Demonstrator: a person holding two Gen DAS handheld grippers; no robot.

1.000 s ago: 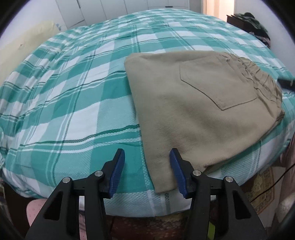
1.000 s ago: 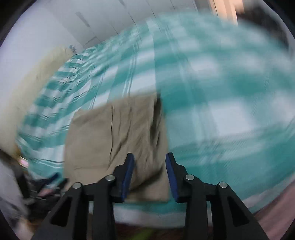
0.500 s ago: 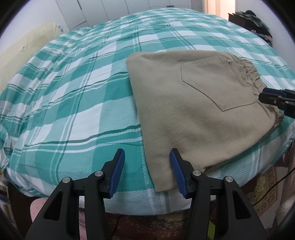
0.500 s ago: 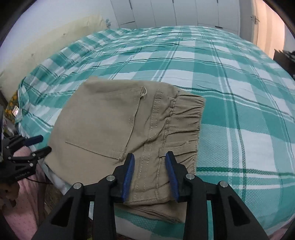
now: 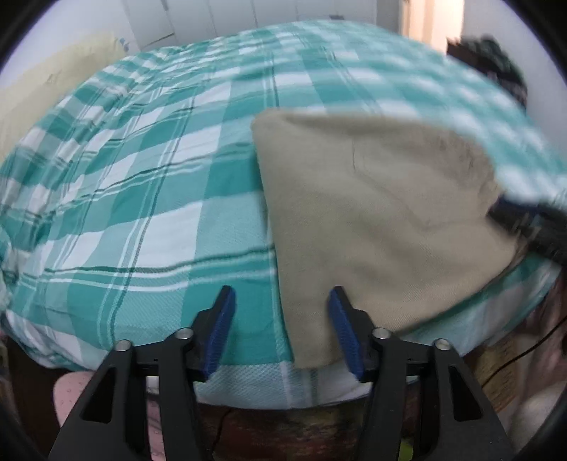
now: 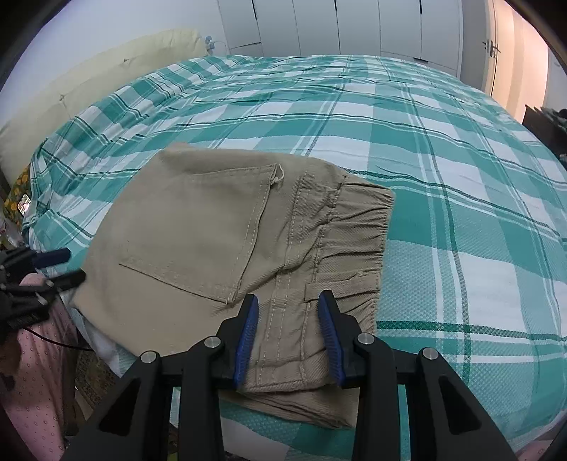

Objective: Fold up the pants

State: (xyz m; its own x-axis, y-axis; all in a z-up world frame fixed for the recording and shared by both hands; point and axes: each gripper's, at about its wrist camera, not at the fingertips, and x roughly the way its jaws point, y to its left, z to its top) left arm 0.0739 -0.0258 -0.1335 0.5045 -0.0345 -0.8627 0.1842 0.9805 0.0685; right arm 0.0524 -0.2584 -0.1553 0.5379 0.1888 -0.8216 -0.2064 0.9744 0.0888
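Folded khaki pants (image 5: 372, 212) lie near the front edge of a bed with a teal plaid cover (image 5: 141, 198). The back pocket and elastic waistband face up in the right wrist view (image 6: 230, 241). My left gripper (image 5: 281, 312) is open and empty, with its jaws either side of the folded corner at the bed edge. My right gripper (image 6: 287, 319) is open and empty, just above the waistband end of the pants. It shows blurred at the right of the left wrist view (image 5: 524, 220). The left gripper shows at the left of the right wrist view (image 6: 46, 266).
White wardrobe doors (image 6: 336, 28) stand behind the bed. A cream headboard (image 6: 88, 78) runs along the left side. Dark furniture with clothes (image 5: 496, 60) stands at the far right. A patterned rug and a black cable (image 5: 514, 358) lie on the floor below the bed edge.
The right gripper swung in over the waistband end of the pants and moved closer to it. The left wrist view shifted and blurred slightly; both grippers stayed open.
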